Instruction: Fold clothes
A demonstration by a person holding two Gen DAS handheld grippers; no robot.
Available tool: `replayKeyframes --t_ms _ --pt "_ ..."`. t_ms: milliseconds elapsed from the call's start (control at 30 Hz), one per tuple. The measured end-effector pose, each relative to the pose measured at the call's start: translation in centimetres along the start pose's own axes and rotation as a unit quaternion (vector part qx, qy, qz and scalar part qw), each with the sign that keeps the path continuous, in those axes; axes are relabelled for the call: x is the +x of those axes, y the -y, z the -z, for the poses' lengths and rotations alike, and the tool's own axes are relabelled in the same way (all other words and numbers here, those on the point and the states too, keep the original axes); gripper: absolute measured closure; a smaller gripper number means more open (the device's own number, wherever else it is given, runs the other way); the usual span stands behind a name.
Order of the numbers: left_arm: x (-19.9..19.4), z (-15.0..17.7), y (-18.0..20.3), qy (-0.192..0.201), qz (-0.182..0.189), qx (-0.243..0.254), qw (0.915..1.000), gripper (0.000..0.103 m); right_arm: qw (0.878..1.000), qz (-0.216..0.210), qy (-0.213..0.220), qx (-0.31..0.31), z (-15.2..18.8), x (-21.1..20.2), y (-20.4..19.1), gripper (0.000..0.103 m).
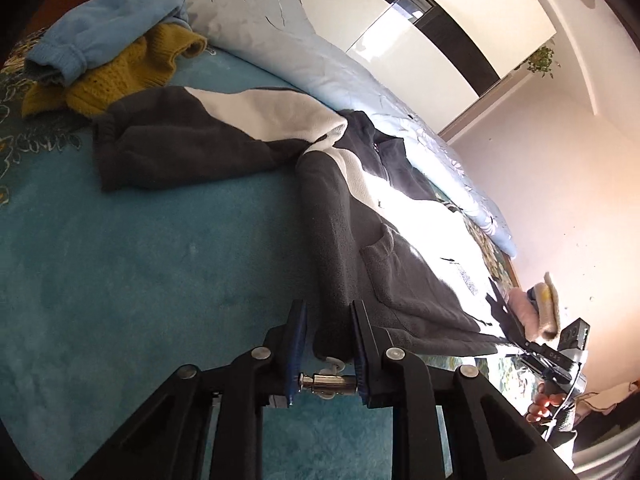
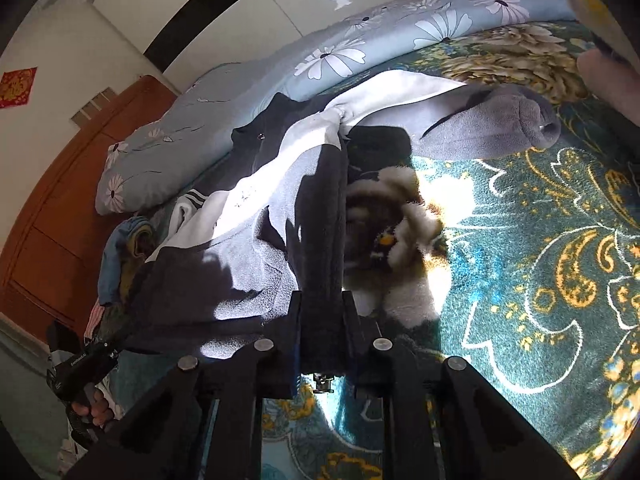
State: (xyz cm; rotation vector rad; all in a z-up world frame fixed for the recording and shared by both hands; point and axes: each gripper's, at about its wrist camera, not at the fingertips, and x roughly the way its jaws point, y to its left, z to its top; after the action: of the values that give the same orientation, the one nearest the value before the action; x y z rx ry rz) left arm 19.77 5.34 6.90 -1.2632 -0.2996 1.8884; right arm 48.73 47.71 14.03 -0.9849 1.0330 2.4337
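Lower centre, left hand-held gripper [image 1: 328, 328] and right hand-held gripper [image 2: 322, 320] each clamped the grey-and-white fleece jacket [image 1: 384, 248] hem on the bed [image 1: 140, 264].

Legible marking is scarce. In the left wrist view, the black body of the right gripper [image 1: 516, 334] carries small white digits, apparently "550", seen upside down and not confirmed with certainty. In the right wrist view, the black body of the left gripper [image 2: 86, 360] bears a short white word, too small and blurred to read. A red square wall decoration [image 2: 17, 86] with gold characters hangs on the pale wall; the characters cannot be made out. The grey and white jacket [image 1: 460, 268] shows a small dark chest print, unreadable.
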Motion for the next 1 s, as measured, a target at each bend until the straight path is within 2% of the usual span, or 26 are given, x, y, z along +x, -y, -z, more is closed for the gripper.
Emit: replayKeyframes --t_ms 67,167,333,400,500,567,800,1000 --pt "0.8 1.0 -0.6 -0.014 -0.010 -0.002 0.9998 0.094 1.000 0.005 -0.006 0.000 0.9 0.0 0.7 0.086" --pt "2.0 1.8 -1.5 -0.022 -0.023 -0.007 0.9995 0.094 0.999 0.005 -0.030 0.031 2.2 1.6 2.5 0.086" --pt "1.5 1.3 -1.8 -0.011 0.003 -0.016 0.9998 0.089 0.998 0.005 -0.035 0.046 2.3 2.8 3.5 0.086" --pt "1.1 1.4 -1.7 -0.011 0.006 -0.009 0.9999 0.085 0.998 0.005 -0.033 0.046 2.2 2.4 3.6 0.083" --pt "0.7 1.9 -1.3 -0.013 0.006 0.006 0.9999 0.069 0.999 0.023 -0.036 0.028 2.7 1.5 3.7 0.077" --pt "0.6 2.5 -1.0 -0.019 -0.011 0.027 0.9994 0.060 0.999 0.035 -0.038 0.017 3.0 1.0 3.7 0.076" --pt "1.4 4.7 0.4 -0.041 -0.081 0.108 0.9900 0.057 0.996 0.077 -0.046 -0.024 4.1 -1.0 3.8 0.070" --pt "2.9 3.6 1.8 -0.028 -0.082 0.111 0.9900 0.055 0.991 0.091 -0.061 -0.074 4.3 1.2 1.7 0.070"
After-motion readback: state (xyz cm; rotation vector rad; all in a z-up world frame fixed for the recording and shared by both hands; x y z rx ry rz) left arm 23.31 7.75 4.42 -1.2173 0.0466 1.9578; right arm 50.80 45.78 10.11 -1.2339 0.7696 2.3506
